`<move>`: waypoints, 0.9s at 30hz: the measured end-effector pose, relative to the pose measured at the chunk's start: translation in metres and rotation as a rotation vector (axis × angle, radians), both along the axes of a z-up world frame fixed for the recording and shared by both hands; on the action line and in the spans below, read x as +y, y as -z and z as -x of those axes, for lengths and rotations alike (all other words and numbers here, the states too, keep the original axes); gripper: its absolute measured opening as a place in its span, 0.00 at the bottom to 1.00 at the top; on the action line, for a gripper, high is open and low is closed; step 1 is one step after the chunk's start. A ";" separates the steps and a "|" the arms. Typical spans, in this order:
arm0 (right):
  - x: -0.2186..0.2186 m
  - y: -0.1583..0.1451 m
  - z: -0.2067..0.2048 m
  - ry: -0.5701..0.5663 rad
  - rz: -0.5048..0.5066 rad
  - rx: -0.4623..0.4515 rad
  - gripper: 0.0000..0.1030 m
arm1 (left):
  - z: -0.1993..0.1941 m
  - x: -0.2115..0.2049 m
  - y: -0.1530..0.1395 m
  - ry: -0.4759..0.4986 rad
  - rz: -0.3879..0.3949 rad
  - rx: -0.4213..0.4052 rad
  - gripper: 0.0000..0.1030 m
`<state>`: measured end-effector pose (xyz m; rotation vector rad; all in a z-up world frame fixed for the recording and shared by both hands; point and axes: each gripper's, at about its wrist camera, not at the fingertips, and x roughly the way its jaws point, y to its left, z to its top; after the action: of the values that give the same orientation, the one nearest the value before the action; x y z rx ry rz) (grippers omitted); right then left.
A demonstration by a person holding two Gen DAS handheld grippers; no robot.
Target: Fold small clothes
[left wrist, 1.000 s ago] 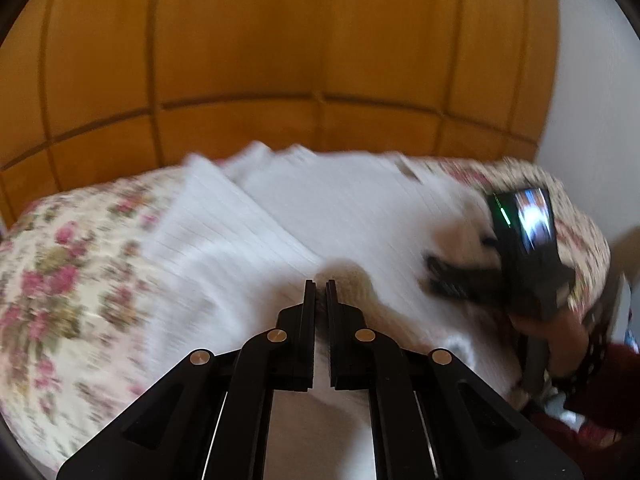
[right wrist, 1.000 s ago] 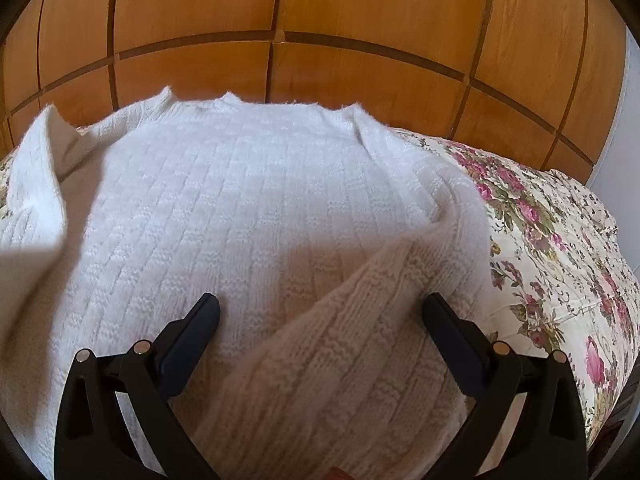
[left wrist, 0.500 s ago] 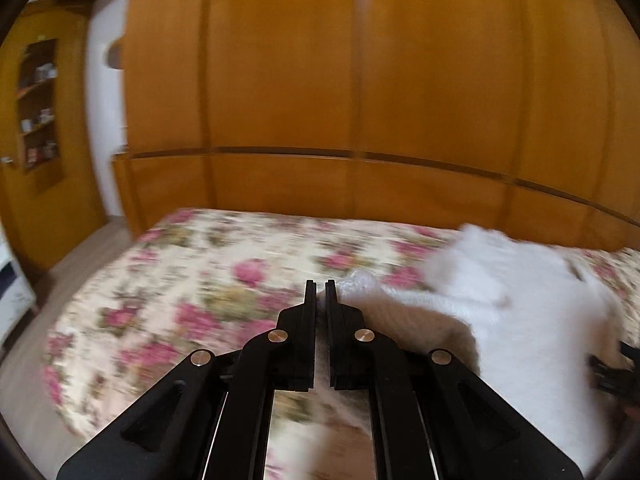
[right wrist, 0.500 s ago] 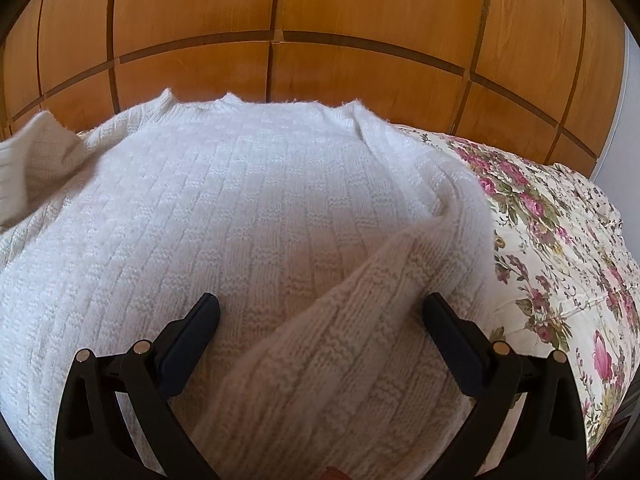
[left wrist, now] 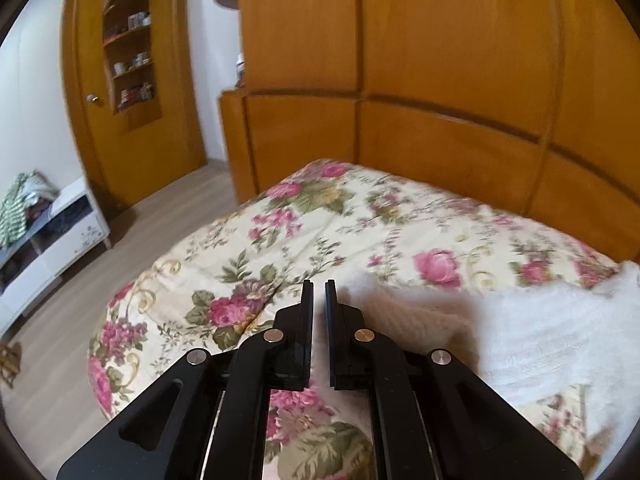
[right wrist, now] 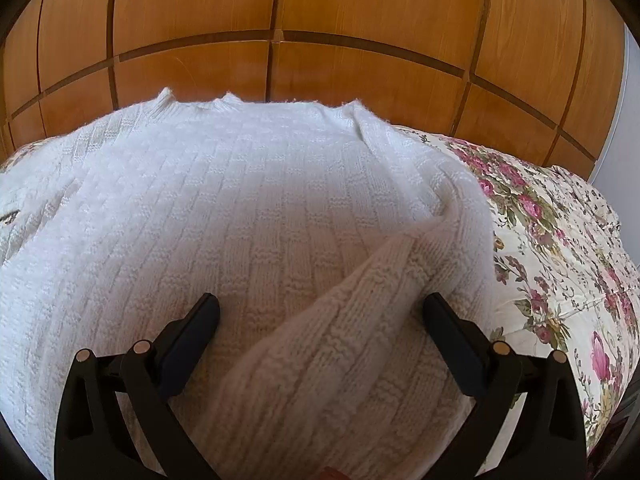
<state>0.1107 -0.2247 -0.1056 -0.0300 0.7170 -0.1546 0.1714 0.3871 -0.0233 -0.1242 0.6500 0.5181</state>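
Left wrist view: No brand mark, label or legible writing was visible on any surface. One left gripper (left wrist: 319,289) was in frame, its two black fingers drawn together with only a narrow slit between them and nothing pinched there. It was held above one floral bedspread (left wrist: 320,232). One white knitted sweater (left wrist: 552,328) lay on the bedspread at the right edge of the frame, with a sleeve end reaching to just beside the right finger; contact could not be confirmed because that area was blurred. Behind the bed stood one wooden panelled wall (left wrist: 440,80). At the left were one wooden door (left wrist: 132,80) with four inset shelves carrying small items too small to identify, and one white low cabinet (left wrist: 60,236) with a striped cloth heaped on it.

Right wrist view: No writing was readable here either. One right gripper (right wrist: 320,304) was in frame, its two fingers standing wide apart and pressing on nothing. The sweater (right wrist: 240,200) lay spread flat on the bedspread (right wrist: 560,240), neckline toward the wooden panelled wall (right wrist: 280,20). One sleeve (right wrist: 340,340) was folded diagonally across the body of the garment and passed between the two spread fingers. The right sweater edge ended at the floral pattern.
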 end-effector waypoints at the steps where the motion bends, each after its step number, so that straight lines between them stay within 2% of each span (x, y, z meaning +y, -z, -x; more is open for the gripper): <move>1: 0.000 0.000 0.000 0.000 0.000 0.000 0.98 | -0.002 0.002 0.006 -0.042 0.001 0.021 0.13; 2: 0.000 0.000 0.000 0.000 0.000 -0.001 0.98 | -0.004 0.004 0.012 -0.073 0.027 0.033 0.20; 3: 0.001 0.000 0.000 0.000 -0.001 -0.001 0.98 | -0.001 0.005 0.013 -0.088 0.060 0.026 0.40; 4: 0.001 0.000 0.000 0.001 -0.001 -0.002 0.98 | 0.006 0.004 0.013 -0.104 0.111 -0.009 0.54; 6: 0.000 0.000 0.000 0.001 -0.001 -0.006 0.98 | 0.018 -0.009 0.010 -0.097 0.168 -0.087 0.56; 8: 0.000 0.000 0.000 0.003 0.001 -0.009 0.98 | 0.023 -0.044 0.008 -0.039 0.161 -0.108 0.57; 9: 0.000 0.000 0.000 0.005 0.004 -0.009 0.98 | 0.025 -0.060 0.006 -0.004 0.159 -0.112 0.62; 10: 0.001 0.000 0.001 0.006 0.008 -0.009 0.98 | 0.028 -0.083 0.005 0.051 0.168 -0.122 0.68; 14: 0.000 -0.001 0.001 0.003 -0.004 -0.012 0.98 | 0.045 -0.167 0.004 0.272 0.221 -0.161 0.72; 15: -0.001 -0.002 0.002 0.001 -0.014 -0.015 0.98 | 0.047 -0.193 0.007 0.337 0.232 -0.148 0.78; 17: -0.006 -0.005 0.004 -0.005 -0.050 -0.017 0.98 | 0.050 -0.238 0.020 0.457 0.242 -0.112 0.79; 19: -0.010 -0.010 0.009 -0.004 -0.076 -0.034 0.98 | 0.050 -0.269 0.036 0.524 0.233 -0.044 0.79; 21: -0.015 -0.017 0.021 -0.002 -0.096 -0.061 0.98 | 0.048 -0.291 0.056 0.568 0.220 0.029 0.79; 23: -0.022 -0.020 0.034 0.007 -0.100 -0.064 0.98 | 0.046 -0.307 0.082 0.582 0.157 0.118 0.79; 27: -0.042 -0.021 0.061 0.025 -0.123 -0.062 0.98 | 0.050 -0.307 0.083 0.582 0.165 0.099 0.84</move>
<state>0.0498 -0.2663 -0.0846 0.1006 0.6637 -0.1349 0.1219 0.0802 -0.1060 -0.0592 0.7864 -0.0913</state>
